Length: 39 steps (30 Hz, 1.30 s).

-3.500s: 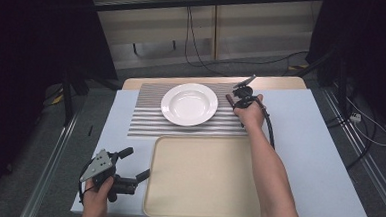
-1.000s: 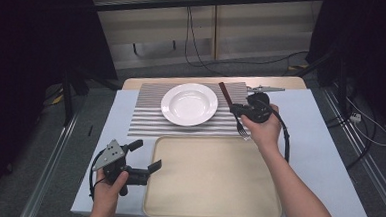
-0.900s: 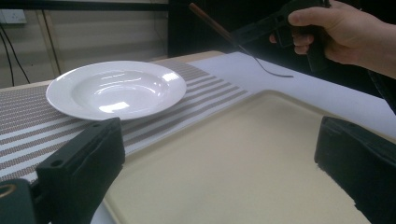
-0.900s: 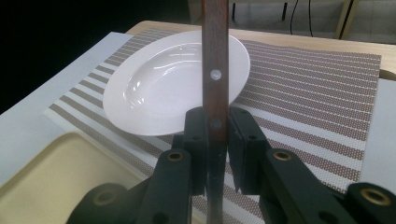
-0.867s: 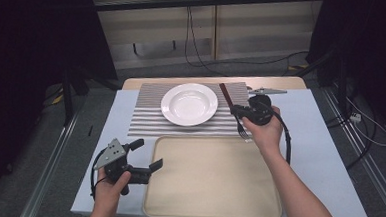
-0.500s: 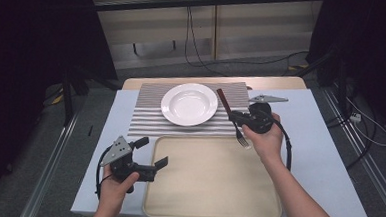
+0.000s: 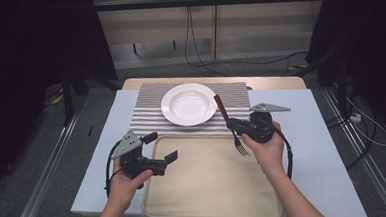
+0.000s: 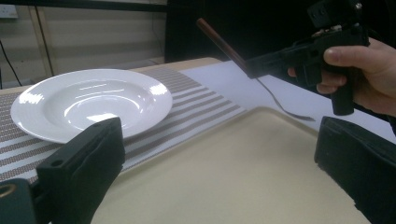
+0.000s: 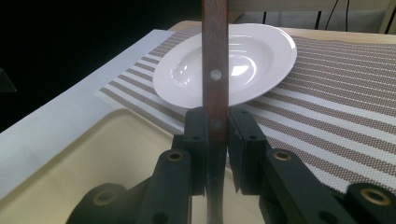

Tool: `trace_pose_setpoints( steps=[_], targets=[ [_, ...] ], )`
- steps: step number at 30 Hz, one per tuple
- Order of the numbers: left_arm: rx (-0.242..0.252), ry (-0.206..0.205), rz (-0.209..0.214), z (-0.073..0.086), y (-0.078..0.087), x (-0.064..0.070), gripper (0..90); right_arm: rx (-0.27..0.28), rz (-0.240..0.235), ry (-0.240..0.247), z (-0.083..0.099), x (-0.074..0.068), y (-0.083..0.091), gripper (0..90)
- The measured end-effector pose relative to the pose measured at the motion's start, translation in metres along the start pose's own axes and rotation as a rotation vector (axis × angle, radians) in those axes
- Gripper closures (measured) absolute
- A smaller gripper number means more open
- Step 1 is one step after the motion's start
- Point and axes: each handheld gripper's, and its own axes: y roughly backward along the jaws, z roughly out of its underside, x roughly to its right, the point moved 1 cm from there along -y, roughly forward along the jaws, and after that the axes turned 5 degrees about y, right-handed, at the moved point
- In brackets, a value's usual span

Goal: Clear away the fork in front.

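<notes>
My right gripper [image 7: 232, 123] is shut on a fork [image 7: 221, 107], held in the air over the tray's far edge, just right of the white plate [image 7: 188, 104]. The dark wooden handle slants up toward the plate and the metal tines [image 7: 242, 150] hang over the tray. In the right gripper view the handle [image 9: 215, 56] rises straight between the closed jaws of that gripper [image 9: 215, 140]. My left gripper [image 7: 160, 147] is open and holds nothing at the tray's near-left corner. In the left gripper view the fork [image 8: 224, 44] hangs beyond my open left gripper [image 8: 219, 163].
A beige tray [image 7: 212, 189] lies on the white table cover near the front edge. The plate rests on a striped placemat [image 7: 145, 118] behind the tray. Cables run across the floor beyond the table. Bare white cover [image 7: 319, 145] lies right of the tray.
The right gripper has carried the fork from beside the plate's right side toward the tray's far edge. The left gripper has moved right and forward over the tray's left rim.
</notes>
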Motion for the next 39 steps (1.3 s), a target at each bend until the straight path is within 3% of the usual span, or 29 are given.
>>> trace_pose_setpoints(
  steps=[13, 28, 39],
  targets=[
    [-0.016, 0.019, -0.004, -0.006, -0.020, 0.007, 2.3, 0.015, -0.058, 0.014, 0.014, -0.014, 0.005, 78.6],
    [-0.028, 0.079, 0.010, -0.012, -0.047, 0.012, 6.6, 0.035, -0.117, 0.015, 0.023, -0.026, 0.005, 78.6],
    [-0.040, 0.137, 0.014, -0.016, -0.067, 0.018, 18.4, 0.046, -0.160, 0.045, 0.026, -0.045, 0.000, 78.6]
  ],
)
